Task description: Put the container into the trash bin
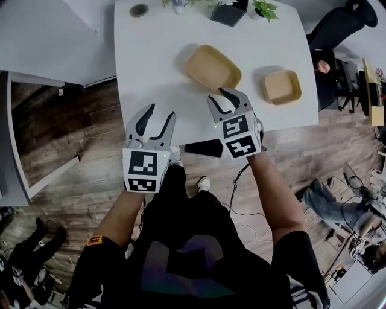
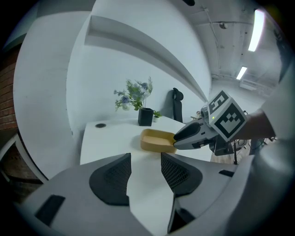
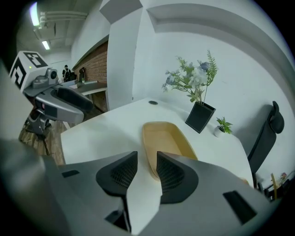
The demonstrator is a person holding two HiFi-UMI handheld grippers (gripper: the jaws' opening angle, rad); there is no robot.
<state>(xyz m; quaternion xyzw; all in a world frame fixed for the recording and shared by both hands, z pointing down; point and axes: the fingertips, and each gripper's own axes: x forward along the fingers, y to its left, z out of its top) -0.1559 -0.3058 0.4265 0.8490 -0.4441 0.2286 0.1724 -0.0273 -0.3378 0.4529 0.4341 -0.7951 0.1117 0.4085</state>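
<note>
Floor point(image 1: 66, 121) of dark wood planks fills the room around you, and the white tabletop point(image 1: 157, 54) stands in front of you with its near edge just past your claws. A black office chair point(image 1: 341, 21) stands off the tabletop's far right corner. The larger container point(image 1: 212, 66), a shallow tan oval tray, lies upright and empty near the middle of the tabletop, turned at an angle to you. Your right claw point(image 1: 217, 93) points down at its near end. In the right gripper view the jaws stand apart, with the tray's near rim point(image 3: 166, 138) showing in the gap just beyond the tips point(image 3: 147, 156), and the pads are not pressing on it. Your left claw point(image 1: 160, 114) hangs over the tabletop's near edge, well left of the tray. In the left gripper view its jaws point(image 2: 146, 154) are spread with only bare tabletop between them, so it holds nothing. A smaller container point(image 1: 281, 86), square and tan, sits to the right of the larger one, apart from it and near the tabletop's right edge. A black planter point(image 1: 229, 12) with pale flowers stands at the far edge. A dark flat phone point(image 1: 204, 148) shows at the near edge, beside your right claw's marker cube. A small green potted plant point(image 1: 264, 8) sits just right of the planter. A round grommet point(image 1: 139, 10) lies in the far left corner.
</note>
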